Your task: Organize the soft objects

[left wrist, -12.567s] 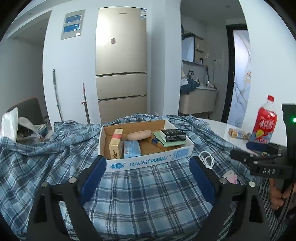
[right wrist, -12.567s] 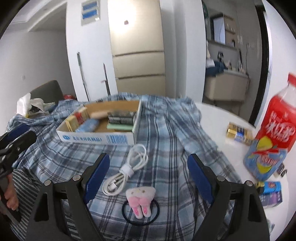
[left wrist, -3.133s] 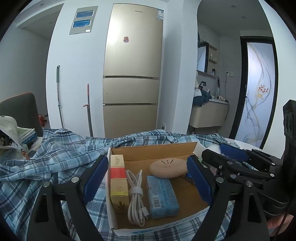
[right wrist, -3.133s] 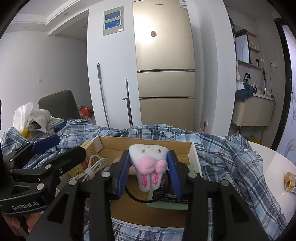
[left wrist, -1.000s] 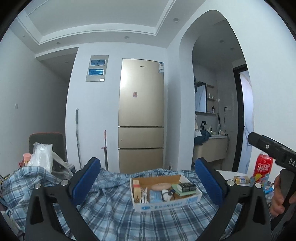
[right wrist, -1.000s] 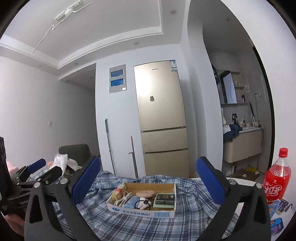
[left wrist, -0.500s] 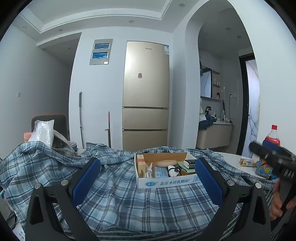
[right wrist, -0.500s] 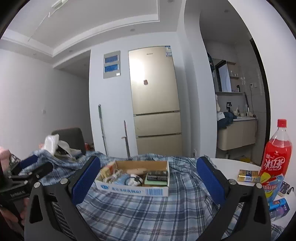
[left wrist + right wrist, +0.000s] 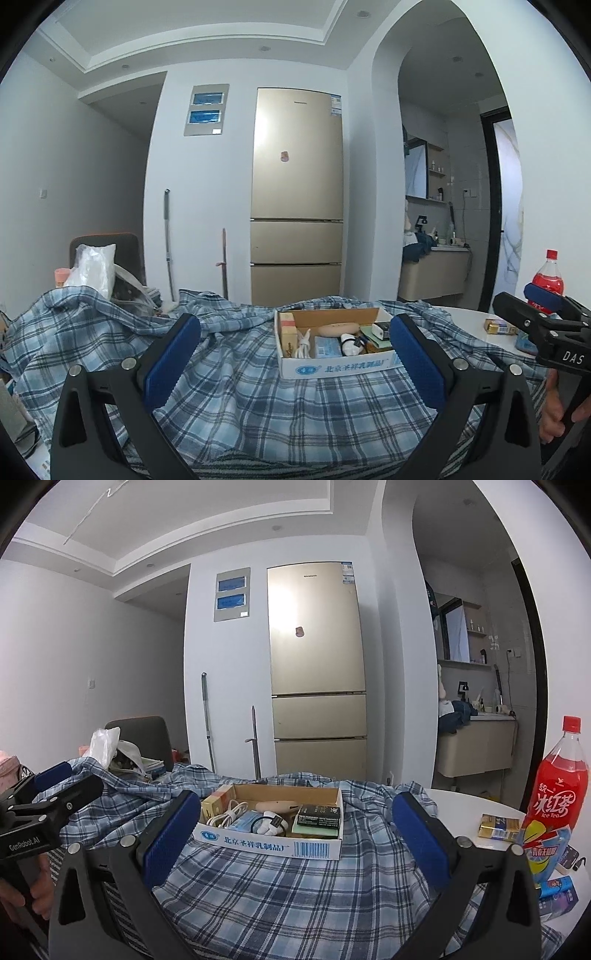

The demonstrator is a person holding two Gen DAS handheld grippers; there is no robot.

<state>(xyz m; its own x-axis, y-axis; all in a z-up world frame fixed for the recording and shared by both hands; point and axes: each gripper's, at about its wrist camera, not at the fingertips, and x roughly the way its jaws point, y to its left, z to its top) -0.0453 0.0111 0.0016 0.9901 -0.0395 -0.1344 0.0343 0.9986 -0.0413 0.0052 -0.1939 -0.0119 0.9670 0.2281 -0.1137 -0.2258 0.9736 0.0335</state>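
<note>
A cardboard box (image 9: pixel 334 367) stands on a blue plaid cloth (image 9: pixel 240 398); it also shows in the right wrist view (image 9: pixel 269 843). Inside lie a white coiled cable (image 9: pixel 229 816), a white plush tooth toy on a black ring (image 9: pixel 271 823), a blue packet (image 9: pixel 327 347), a beige oval thing (image 9: pixel 338 328) and dark boxes (image 9: pixel 319 816). My left gripper (image 9: pixel 293 354) is open and empty, held back from the box. My right gripper (image 9: pixel 295 836) is open and empty, also back from the box. Each gripper shows at the edge of the other's view.
A red ice tea bottle (image 9: pixel 561 790) stands on the white table (image 9: pixel 476 808) at the right, with a small gold box (image 9: pixel 498 827) and small packets (image 9: pixel 557 890) nearby. A chair with a white bag (image 9: pixel 94 269) is at the left. A fridge (image 9: pixel 297 199) stands behind.
Both grippers have shifted slightly; the box now sits a bit right of centre in the left view. Earlier the cable and the plush toy lay on the cloth; they now lie in the box.
</note>
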